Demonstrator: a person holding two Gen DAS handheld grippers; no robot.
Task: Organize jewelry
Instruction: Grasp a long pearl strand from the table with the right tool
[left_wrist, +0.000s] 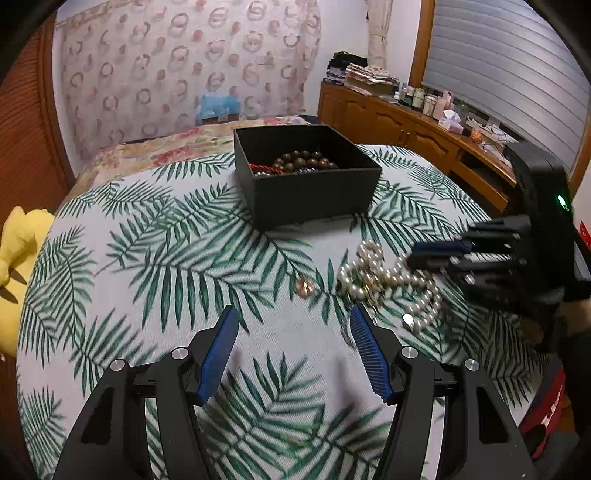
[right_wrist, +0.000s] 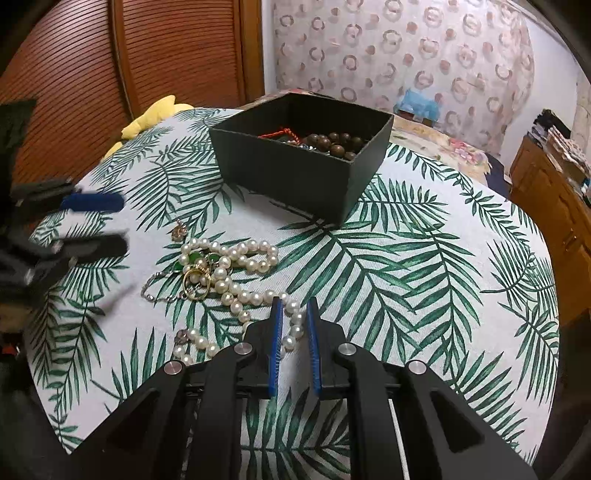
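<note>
A black open box (left_wrist: 310, 192) (right_wrist: 295, 170) on the leaf-print cloth holds brown wooden beads (left_wrist: 303, 160) (right_wrist: 336, 142) and a red cord (right_wrist: 277, 133). A pearl necklace (left_wrist: 388, 280) (right_wrist: 236, 280) lies in a heap with a gold ring (right_wrist: 195, 282), a green piece and a thin silver chain (right_wrist: 155, 291). A small rose-gold pendant (left_wrist: 304, 286) (right_wrist: 180, 229) lies apart. My left gripper (left_wrist: 291, 314) (right_wrist: 96, 221) is open and empty, left of the heap. My right gripper (right_wrist: 294, 306) (left_wrist: 417, 254) is open a narrow gap, its fingertips over a pearl strand.
The round table (right_wrist: 443, 277) carries the cloth. A yellow soft toy (left_wrist: 18, 251) (right_wrist: 155, 114) lies at its left edge. A wooden sideboard (left_wrist: 406, 125) with bottles and clutter stands to the right, and a bed with flowered covers (left_wrist: 177, 144) behind.
</note>
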